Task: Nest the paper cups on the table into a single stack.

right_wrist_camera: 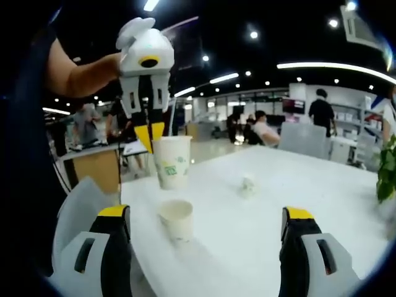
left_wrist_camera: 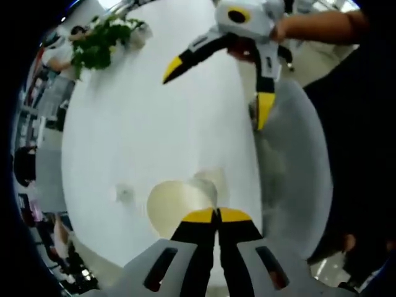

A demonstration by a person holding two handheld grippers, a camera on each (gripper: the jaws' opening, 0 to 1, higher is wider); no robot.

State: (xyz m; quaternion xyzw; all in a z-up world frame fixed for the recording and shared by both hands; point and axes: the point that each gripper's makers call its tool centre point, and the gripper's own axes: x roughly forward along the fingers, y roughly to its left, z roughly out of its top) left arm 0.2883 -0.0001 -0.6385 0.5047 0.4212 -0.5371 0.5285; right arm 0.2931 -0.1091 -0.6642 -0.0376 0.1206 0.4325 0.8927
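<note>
Paper cups are the story: in the right gripper view, one printed cup (right_wrist_camera: 172, 161) is up off the white counter (right_wrist_camera: 297, 185), pinched at its rim by the left gripper (right_wrist_camera: 150, 137), whose yellow-tipped fingers (right_wrist_camera: 145, 136) are clenched on the cup's edge. Just below and nearer the camera, a second, smaller paper cup (right_wrist_camera: 177, 219) stands upright on the counter, apart from the lifted one. The right gripper (right_wrist_camera: 207, 226) hangs low with its fingers spread wide, grasping nothing. Over in the left gripper view, the left gripper's fingers are pressed together on the cup's rim (left_wrist_camera: 182, 207), looking down into its pale mouth, and the right gripper (left_wrist_camera: 216, 90) hovers released above the counter (left_wrist_camera: 154, 124). A small crumpled white scrap (right_wrist_camera: 247, 184) sits further along the counter, and a leafy plant (left_wrist_camera: 102, 40) stands at the far edge.
</note>
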